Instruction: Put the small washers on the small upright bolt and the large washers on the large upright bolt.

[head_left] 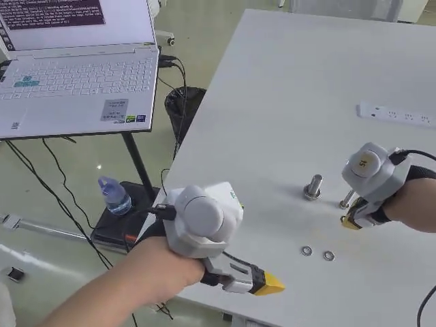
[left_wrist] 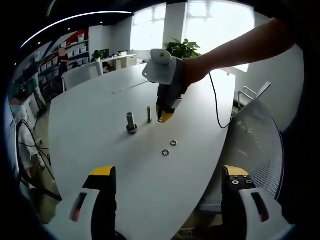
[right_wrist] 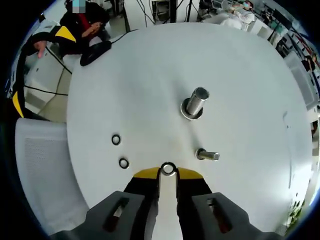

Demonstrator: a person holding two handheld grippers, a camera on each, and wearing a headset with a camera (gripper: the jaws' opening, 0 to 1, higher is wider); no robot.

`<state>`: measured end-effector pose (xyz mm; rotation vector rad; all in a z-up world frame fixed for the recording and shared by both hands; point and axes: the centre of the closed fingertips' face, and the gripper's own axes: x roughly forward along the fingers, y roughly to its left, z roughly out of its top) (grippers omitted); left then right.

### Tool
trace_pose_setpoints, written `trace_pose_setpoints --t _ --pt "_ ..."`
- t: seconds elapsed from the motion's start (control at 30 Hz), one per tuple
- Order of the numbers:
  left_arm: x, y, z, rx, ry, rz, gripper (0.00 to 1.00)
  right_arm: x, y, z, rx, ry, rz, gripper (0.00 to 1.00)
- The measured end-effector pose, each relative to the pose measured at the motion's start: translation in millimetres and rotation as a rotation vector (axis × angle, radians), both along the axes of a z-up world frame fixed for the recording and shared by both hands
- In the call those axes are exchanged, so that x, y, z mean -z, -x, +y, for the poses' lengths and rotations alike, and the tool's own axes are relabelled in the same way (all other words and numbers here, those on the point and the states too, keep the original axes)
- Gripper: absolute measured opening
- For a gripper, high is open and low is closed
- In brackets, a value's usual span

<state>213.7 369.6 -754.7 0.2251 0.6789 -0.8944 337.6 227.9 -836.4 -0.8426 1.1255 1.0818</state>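
The large upright bolt stands mid-table with a metal ring around its foot. The thinner small bolt is just to its right. My right gripper hovers beside the small bolt, shut on a washer pinched at its yellow tips. Two loose washers lie flat nearer the front edge, also seen as washers. My left gripper is open and holds nothing, over the table's front edge, facing the bolts.
A white power strip lies at the table's far right. Off the left edge stand a laptop on a stand, a black bin and a water bottle on the floor. A mesh chair is by the table.
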Motion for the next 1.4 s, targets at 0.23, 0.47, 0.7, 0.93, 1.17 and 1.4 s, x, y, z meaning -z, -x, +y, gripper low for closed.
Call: trace_pose_setpoints --t 0.23,0.47,0.7,0.93,1.17,1.4 --pt "0.7 -3.0 -0.3 0.013 -0.005 0.0 0.87 -3.3 -3.4 -10.5 0.024 0.001 -0.002 0.12" --pt "1.8 -6.2 0.6 0.014 -0.01 0.004 0.86 -5.3 -7.3 -18.5 0.041 0.003 -0.003 0.12" --pt "3.8 -7.2 -0.6 0.016 -0.013 0.01 0.85 -8.1 -15.5 -18.0 0.049 -0.005 -0.011 0.12" --pt "3.2 -9.0 -2.0 0.014 -0.012 0.014 0.85 -13.7 -26.9 -14.8 0.048 -0.011 -0.022 0.12" --pt "0.9 -15.5 -2.3 0.008 -0.008 0.002 0.86 -24.4 -42.9 -12.7 0.055 -0.02 -0.044 0.12" --pt "2.9 -13.5 -4.0 0.013 -0.008 0.007 0.86 -31.8 -51.4 -7.4 0.052 -0.03 -0.061 0.12"
